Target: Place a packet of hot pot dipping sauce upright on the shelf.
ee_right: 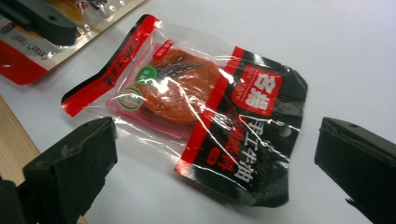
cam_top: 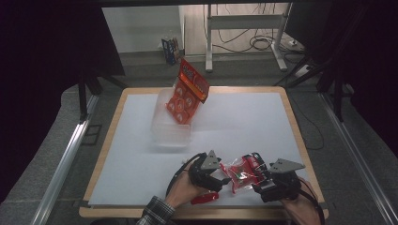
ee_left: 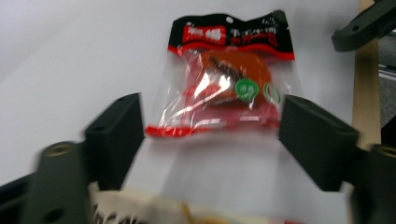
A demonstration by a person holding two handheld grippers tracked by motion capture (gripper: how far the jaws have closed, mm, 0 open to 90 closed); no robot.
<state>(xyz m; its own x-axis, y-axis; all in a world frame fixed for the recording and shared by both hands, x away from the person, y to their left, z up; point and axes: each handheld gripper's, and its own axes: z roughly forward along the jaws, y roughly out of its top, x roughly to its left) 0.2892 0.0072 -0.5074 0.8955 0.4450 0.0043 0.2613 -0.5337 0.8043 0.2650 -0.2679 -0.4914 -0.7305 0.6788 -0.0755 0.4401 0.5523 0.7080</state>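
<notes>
The white table lies bare across its middle and right, giving open passage. A clear tub holding an upright red bag blocks the far centre-left. Near the front edge, a snack packet lies flat between the left gripper and right gripper, with a second packet under the left hand.

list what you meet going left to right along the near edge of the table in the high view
left gripper → snack packet → right gripper
</notes>
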